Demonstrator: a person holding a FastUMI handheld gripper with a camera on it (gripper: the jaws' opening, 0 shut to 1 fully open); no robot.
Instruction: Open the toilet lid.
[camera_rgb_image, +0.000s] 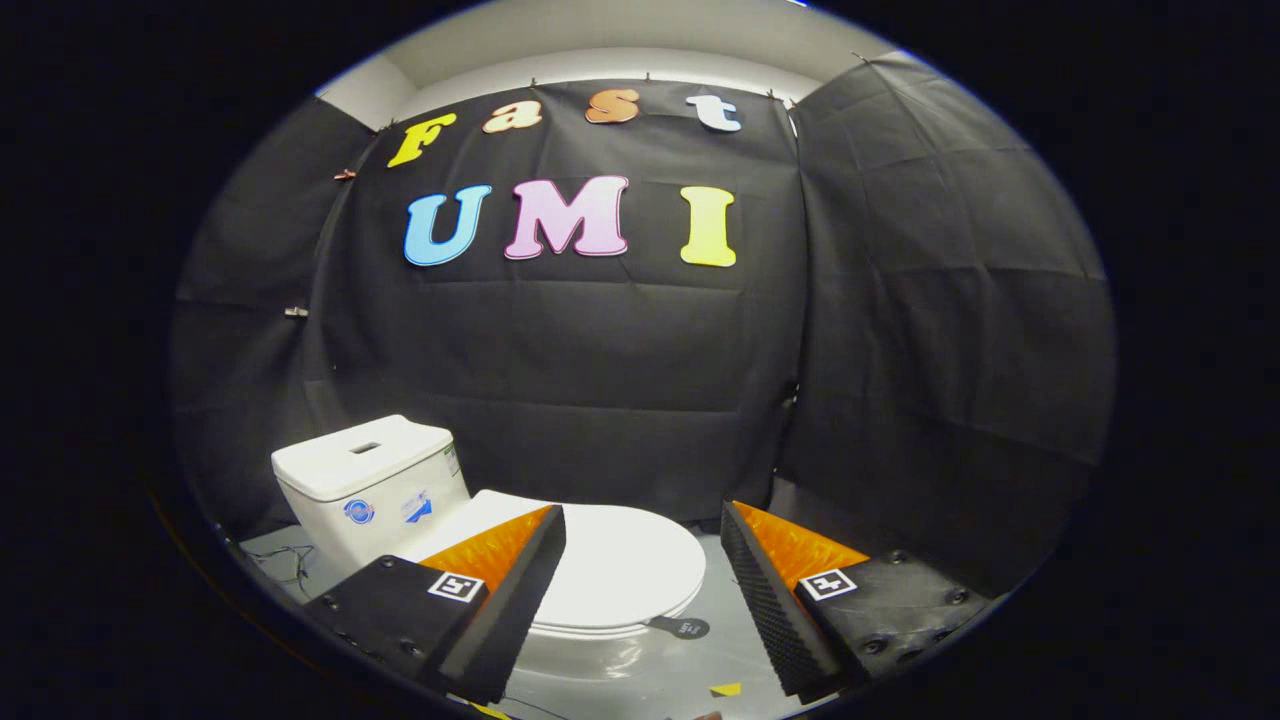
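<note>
A white toilet stands on the floor ahead of me and a little to the left. Its lid (620, 565) lies flat, shut over the bowl. The white cistern (365, 480) rises behind it with a slot on top and stickers on its side. My gripper (643, 555) hangs above the lid's near part with its fingers wide open and nothing between them. The left finger (515, 585) overlaps the lid's left side; the right finger (765, 590) stands off the lid's right edge. I cannot tell whether either finger touches the lid.
Black cloth walls (620, 360) close the booth right behind the cistern and along the right side. The grey floor (715, 655) carries a small dark round tag (683, 627) by the lid's rim, a yellow tape mark (725, 689), and cables (285, 562) left of the cistern.
</note>
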